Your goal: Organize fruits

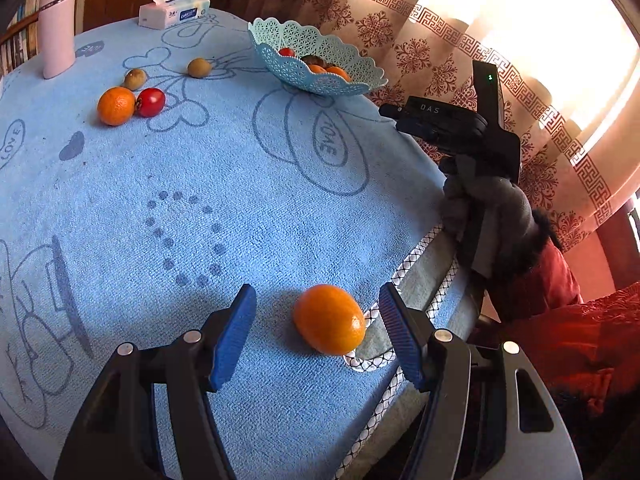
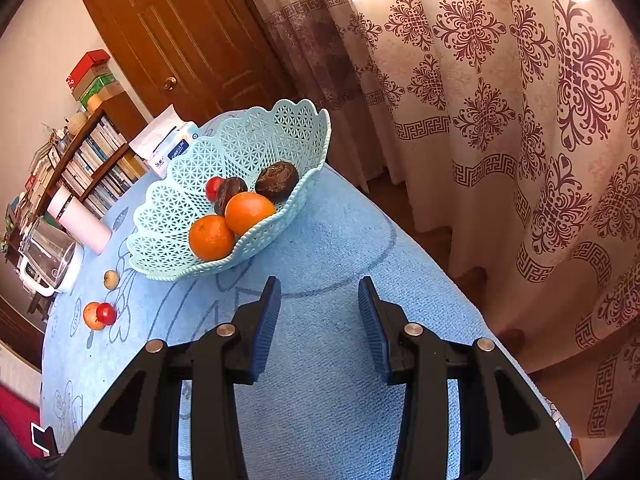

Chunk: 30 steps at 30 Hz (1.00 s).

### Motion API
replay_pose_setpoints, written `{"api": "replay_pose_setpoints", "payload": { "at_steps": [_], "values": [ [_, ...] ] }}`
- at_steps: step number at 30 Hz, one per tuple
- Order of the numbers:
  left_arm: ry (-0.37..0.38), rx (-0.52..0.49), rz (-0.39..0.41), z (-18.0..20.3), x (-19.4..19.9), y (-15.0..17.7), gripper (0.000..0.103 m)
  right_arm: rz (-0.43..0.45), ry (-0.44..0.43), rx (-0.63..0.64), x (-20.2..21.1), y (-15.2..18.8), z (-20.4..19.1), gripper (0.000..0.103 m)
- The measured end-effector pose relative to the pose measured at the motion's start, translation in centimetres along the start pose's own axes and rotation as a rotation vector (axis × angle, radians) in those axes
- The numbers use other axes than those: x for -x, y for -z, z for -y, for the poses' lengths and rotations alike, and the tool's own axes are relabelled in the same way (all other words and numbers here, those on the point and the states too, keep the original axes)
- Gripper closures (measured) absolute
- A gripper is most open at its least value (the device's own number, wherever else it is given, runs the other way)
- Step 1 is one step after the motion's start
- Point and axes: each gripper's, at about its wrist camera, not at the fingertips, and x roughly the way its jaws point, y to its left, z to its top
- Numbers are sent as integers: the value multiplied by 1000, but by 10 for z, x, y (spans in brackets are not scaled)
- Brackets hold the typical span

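An orange (image 1: 330,320) lies on the blue towel near the table's front right edge. My left gripper (image 1: 317,291) is open and straddles it, with a gap between the fruit and each blue pad. A pale blue lattice basket (image 2: 180,216) holds two oranges (image 2: 211,238), two dark fruits (image 2: 277,181) and a small red fruit (image 2: 214,188). My right gripper (image 2: 319,282) is open and holds nothing, just in front of the basket. Farther back on the cloth lie another orange (image 1: 116,106), a red fruit (image 1: 151,102) and two kiwis (image 1: 135,79).
A pink tumbler (image 1: 58,28) and a tissue pack (image 1: 174,10) stand at the table's far side. A gloved hand (image 1: 492,208) holds the other tool at the right edge, below the basket (image 1: 352,60). A patterned curtain (image 2: 520,120) hangs to the right. A glass jug (image 2: 50,256) is at left.
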Motion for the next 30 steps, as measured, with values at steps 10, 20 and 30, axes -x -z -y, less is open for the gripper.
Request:
{"api": "replay_pose_setpoints", "payload": {
  "at_steps": [10,20,30],
  "values": [
    [-10,-33,-87,11,-22,8,54,3,-13,4,1,0,0,61],
    [-59,-44,-23,14,-18,-14,61,6,-34,-4,2,1,1,61],
    [-51,-42,159,26,-19,-98,61,-3,-54,-19,0,1,4,61]
  ]
}}
